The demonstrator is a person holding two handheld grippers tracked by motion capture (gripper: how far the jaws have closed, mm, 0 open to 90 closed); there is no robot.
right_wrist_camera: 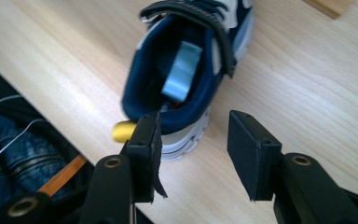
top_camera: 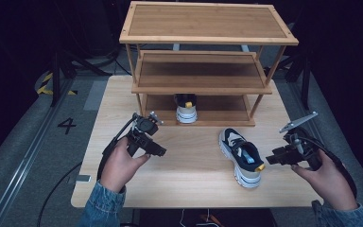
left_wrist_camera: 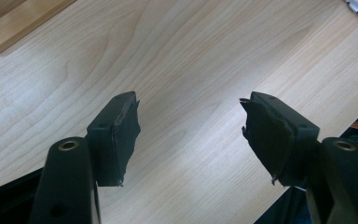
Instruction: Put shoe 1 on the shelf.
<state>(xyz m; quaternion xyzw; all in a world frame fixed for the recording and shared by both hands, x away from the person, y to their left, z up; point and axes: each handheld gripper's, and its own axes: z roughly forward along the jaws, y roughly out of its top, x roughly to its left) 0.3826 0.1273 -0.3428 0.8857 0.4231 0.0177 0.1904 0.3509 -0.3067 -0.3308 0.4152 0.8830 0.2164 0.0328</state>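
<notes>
Dark floor and black stands ring a pale wooden table (top_camera: 184, 184), and a three-tier bamboo shoe rack (top_camera: 208, 28) stands at its far edge, toward twelve o'clock. One sneaker (top_camera: 186, 109) already sits on the lowest shelf, heel toward the person. Its mate, the navy and cream shoe (top_camera: 241, 156), lies on the bare tabletop just in front of the rack, sole down, with its long axis running from about eleven o'clock at the toe to five o'clock at the heel, where a yellow heel tab (right_wrist_camera: 122, 131) sticks out.

The right gripper (top_camera: 270, 160) is much the nearer. It comes in level from three o'clock, jaws parted and empty, and in the right gripper view the shoe's heel collar lies at twelve o'clock just ahead of the tips, one pad nearly against the collar.

The left gripper (top_camera: 158, 150) hovers well apart, at nine o'clock from the shoe, jaws wide and holding nothing, with bare wood beneath them. Judging by this, the heel is the natural place for the right hand to take hold.
</notes>
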